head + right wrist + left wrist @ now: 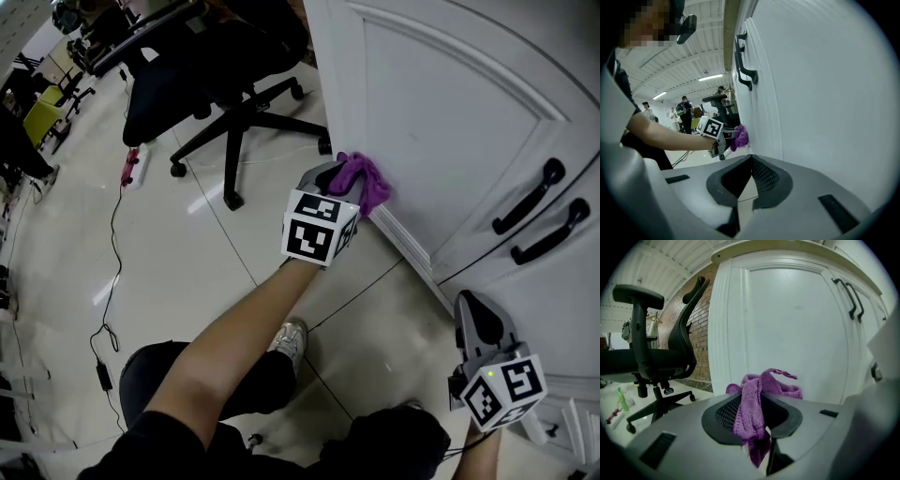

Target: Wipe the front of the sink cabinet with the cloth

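Note:
A purple cloth (pixel 367 184) is pinched in my left gripper (pixel 336 176) and pressed against the lower left corner of the white sink cabinet door (pixel 450 122). In the left gripper view the cloth (pixel 752 401) fills the gap between the jaws of the left gripper (pixel 759 392), with the door panel (pixel 797 329) right ahead. My right gripper (pixel 472 305) hangs low at the right near the cabinet base, shut with nothing in it. The right gripper view shows the right gripper (pixel 750 159), jaw tips touching, beside the door (pixel 825 93), and farther off the left gripper (pixel 723 138) with the cloth (pixel 740 137).
Two black handles (pixel 530 197) sit on the cabinet doors to the right. A black office chair (pixel 225 84) stands on the tiled floor left of the cabinet. A power strip (pixel 131 167) and its cable lie on the floor. My knee and shoe (pixel 291 339) are below the left arm.

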Available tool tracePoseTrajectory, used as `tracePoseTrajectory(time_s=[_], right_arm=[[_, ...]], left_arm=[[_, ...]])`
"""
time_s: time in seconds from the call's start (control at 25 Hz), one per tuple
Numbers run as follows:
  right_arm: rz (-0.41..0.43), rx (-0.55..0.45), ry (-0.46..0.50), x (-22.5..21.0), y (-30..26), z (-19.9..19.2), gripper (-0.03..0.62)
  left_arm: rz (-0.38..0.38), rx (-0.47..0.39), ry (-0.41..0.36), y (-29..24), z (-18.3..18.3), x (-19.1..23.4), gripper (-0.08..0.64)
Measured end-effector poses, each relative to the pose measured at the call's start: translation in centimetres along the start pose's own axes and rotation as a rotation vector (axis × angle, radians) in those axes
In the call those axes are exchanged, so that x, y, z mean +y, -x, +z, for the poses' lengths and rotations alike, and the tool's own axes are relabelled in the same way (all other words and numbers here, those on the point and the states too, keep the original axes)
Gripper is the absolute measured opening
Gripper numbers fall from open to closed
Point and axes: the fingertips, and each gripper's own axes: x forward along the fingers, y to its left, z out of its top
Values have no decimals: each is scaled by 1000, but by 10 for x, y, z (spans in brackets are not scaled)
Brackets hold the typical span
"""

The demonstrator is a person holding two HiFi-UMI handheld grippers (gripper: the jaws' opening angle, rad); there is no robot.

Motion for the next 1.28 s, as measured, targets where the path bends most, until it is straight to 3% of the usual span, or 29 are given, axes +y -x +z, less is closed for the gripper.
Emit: tracePoseTrajectory(time_s=[0.12,0.32,0.4,0.92,1.28], right_arm=[[-12,19,-14,-7,1,-11,0],[-18,19,-18,-9,7,-13,0],[-19,13,-17,-9,10,-11,0],[-64,-23,-31,-6,53,-4,0],[-96,-18,-43,-4,70,-10,0]], left_arm=[[14,-14,-17,0,-4,1,112],[84,79,115,-5,-33,23,112],[74,92,122,-7,-35,17,110],[-190,103,138,20,-45,-131,110],[-381,151,73,47,-55,-211,110]])
